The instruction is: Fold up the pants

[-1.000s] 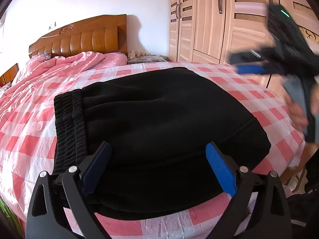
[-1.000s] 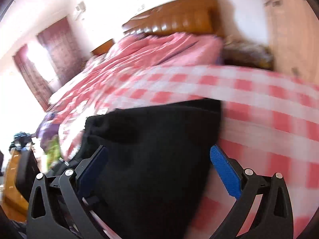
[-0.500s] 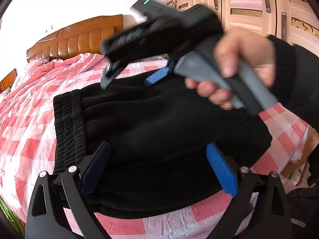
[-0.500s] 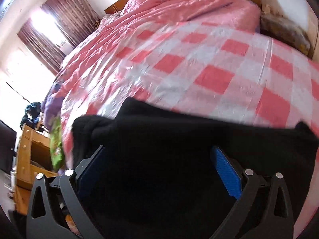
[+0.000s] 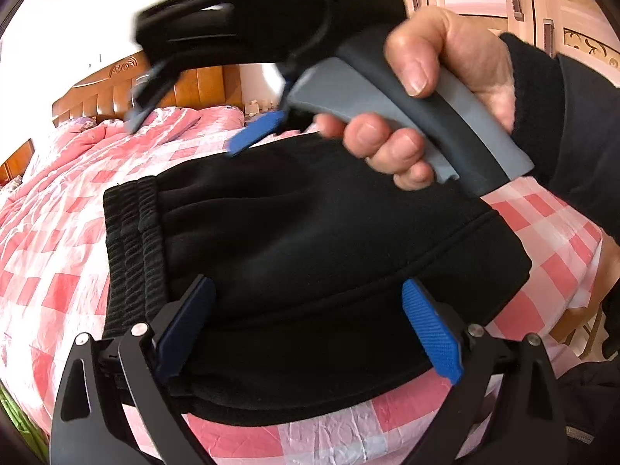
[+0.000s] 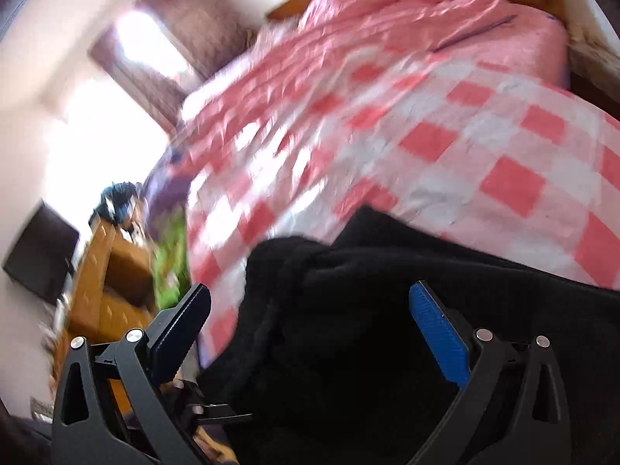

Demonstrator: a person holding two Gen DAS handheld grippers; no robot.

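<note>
Left wrist view: pants (image 5: pixel 310 240) lying folded on bed (image 5: pixel 58 255) | left gripper (image 5: pixel 306 325) hovering wide at near edge, empty | right gripper (image 6: pixel 310 325) wide, crossing over waistband (image 5: pixel 131 248) end | step: prob. final fold/tidy | next: needs a grip on an edge.

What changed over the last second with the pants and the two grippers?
The right gripper, in the hand, swung in from the right edge to above the pants, open and empty. The left gripper stayed open at the near edge; the folded pants stayed put.
</note>
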